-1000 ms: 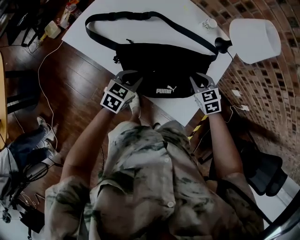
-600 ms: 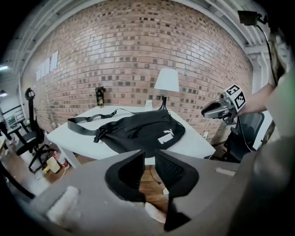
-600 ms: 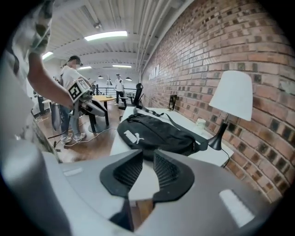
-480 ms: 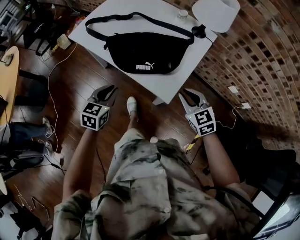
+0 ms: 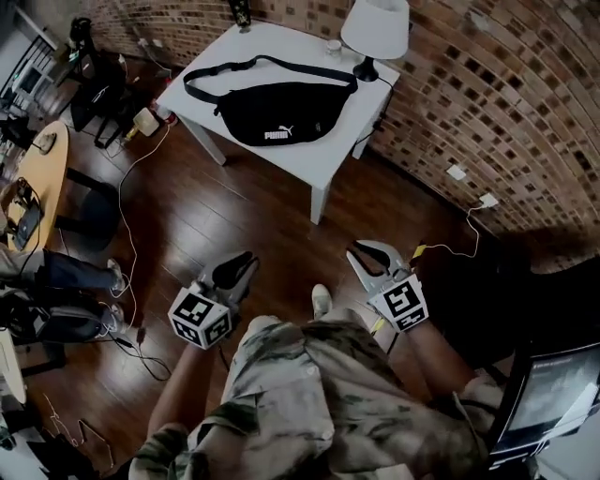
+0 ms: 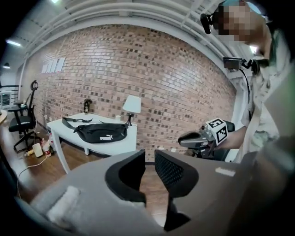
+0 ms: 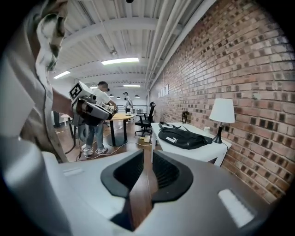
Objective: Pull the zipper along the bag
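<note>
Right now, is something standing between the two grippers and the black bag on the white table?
Nothing visible does. Only wooden floor separates the left gripper and right gripper from the black fabric waist bag on the white table.

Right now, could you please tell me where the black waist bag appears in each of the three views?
Head view: the black waist bag lies at top centre, on the white table.
Left gripper view: the bag sits left of centre, in the distance.
Right gripper view: the bag sits right of centre.
Shared landmark: the white lamp beside it on the table.
</note>
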Tool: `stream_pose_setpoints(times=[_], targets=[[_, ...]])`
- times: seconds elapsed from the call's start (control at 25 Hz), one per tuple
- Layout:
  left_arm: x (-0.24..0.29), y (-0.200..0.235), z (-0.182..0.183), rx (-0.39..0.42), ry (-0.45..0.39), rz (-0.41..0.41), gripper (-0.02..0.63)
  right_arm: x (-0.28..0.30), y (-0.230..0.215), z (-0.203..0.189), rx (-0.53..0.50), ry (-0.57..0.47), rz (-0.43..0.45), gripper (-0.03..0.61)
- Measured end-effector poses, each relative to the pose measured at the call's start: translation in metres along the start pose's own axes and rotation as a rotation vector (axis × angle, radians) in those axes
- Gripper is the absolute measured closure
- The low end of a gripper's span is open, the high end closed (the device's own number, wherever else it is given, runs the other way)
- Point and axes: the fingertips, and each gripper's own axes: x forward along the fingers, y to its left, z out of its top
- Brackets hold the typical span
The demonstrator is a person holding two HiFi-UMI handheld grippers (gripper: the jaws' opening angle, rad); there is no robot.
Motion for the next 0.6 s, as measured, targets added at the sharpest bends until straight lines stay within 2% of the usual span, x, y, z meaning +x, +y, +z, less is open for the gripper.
stream_pose_setpoints(times=[0.12, 0.2, 0.44, 0.6], targets=[[-0.031, -0.045, -0.022, 0.097, 0.031, -0.057, 0.545, -0.025, 0.049, 0.001, -0.003, -0.021, -0.001, 0.512], [-0.058, -0.067, -0.034, 0.135, 0.023, -0.092, 0.545, -0.037, 0.083, 0.003, -0.009, -0.024, -0.009, 0.514], [-0.16, -0.104, -0.068, 0.102, -0.047, -0.176, 0.547, -0.059, 0.204, 0.014, 0.011, -0.034, -0.03, 0.52], [-0.211, -0.131, -0.121, 0.053, -0.027, -0.25, 0.558, -0.083, 0.29, 0.014, -0.052, -0.006, -0.004, 0.52]])
